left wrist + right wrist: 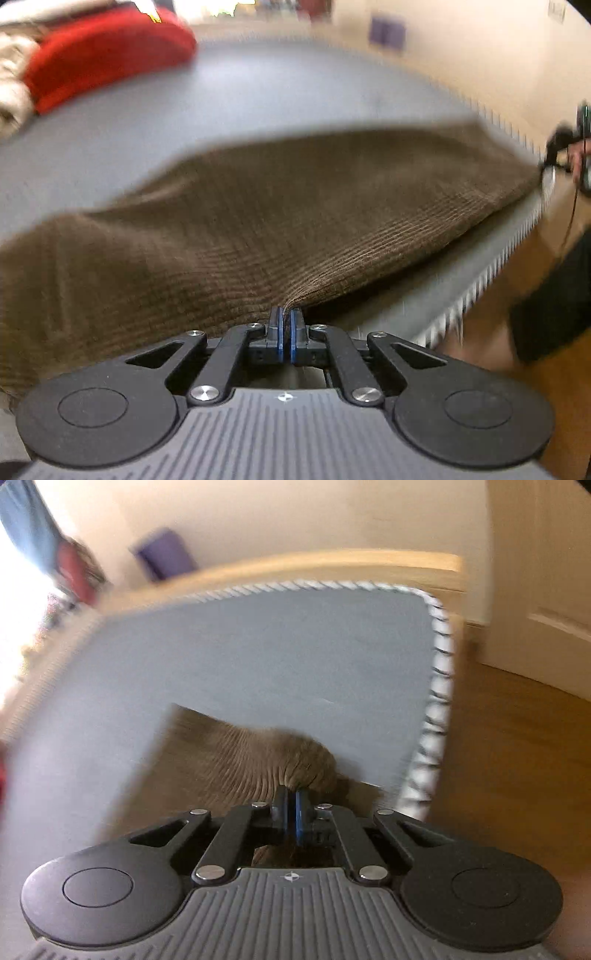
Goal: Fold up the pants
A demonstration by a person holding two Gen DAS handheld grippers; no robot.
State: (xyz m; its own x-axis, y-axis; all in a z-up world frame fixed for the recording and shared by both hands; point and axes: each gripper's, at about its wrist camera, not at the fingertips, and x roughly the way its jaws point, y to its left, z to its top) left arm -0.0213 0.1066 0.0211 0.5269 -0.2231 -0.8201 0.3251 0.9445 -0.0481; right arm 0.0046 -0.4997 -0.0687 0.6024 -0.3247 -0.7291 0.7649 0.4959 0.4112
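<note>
Brown corduroy pants (280,221) lie stretched across a grey bed (258,96). My left gripper (286,314) is shut on the near edge of the pants, the cloth pinched between its blue pads. In the right wrist view my right gripper (292,797) is shut on a bunched end of the pants (258,753) and holds it raised over the grey bed (277,646). The right gripper also shows in the left wrist view (550,158), far right at the other end of the cloth. Both views are blurred.
A red cushion (107,51) and white bedding (11,85) lie at the bed's far left. The bed's striped edge (439,686) runs along a wooden floor (517,757). A white door (546,590) stands at the right. A purple object (166,554) is by the wall.
</note>
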